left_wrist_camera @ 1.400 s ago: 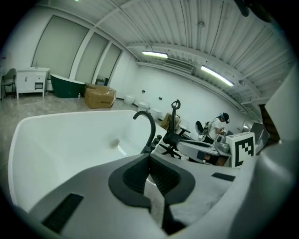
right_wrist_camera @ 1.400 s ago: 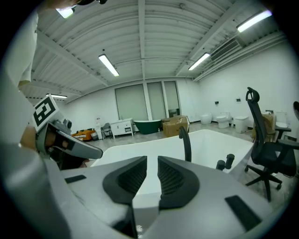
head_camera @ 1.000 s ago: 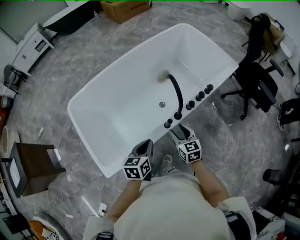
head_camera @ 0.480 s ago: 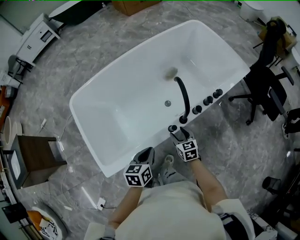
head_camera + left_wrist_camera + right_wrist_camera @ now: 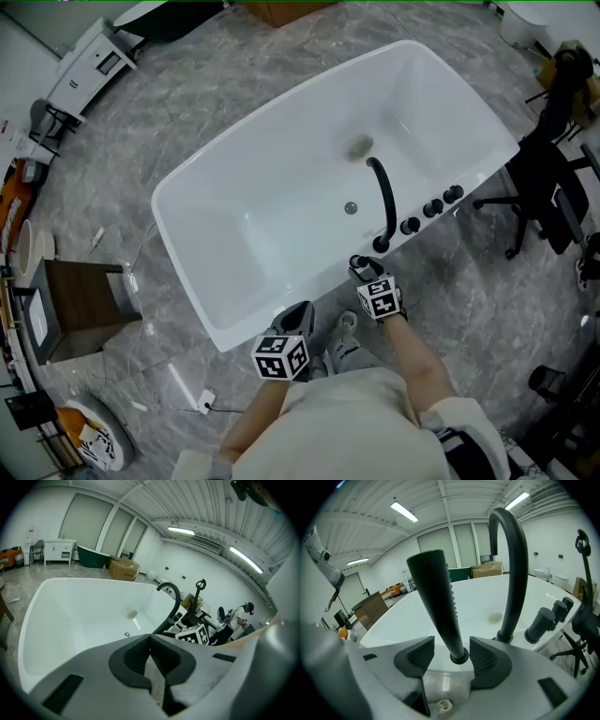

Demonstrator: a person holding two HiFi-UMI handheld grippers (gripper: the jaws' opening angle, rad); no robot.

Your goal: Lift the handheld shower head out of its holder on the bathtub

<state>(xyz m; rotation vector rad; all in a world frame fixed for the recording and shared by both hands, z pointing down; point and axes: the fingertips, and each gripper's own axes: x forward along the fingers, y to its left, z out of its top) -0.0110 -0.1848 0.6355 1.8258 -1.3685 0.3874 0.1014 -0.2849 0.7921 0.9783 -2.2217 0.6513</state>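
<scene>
Straddling shower head (image 5: 437,592) with right hand-held gripper (image 5: 452,645), jaws wide, not touching; we are lining up lift off bathtub (image 5: 272,178) rim. Left hand-held gripper (image 5: 150,640) closed, empty.

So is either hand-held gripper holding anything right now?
Nothing is held. The right hand-held gripper is open around the low end of the shower head, not squeezing it. The left hand-held gripper is shut and empty.
</scene>
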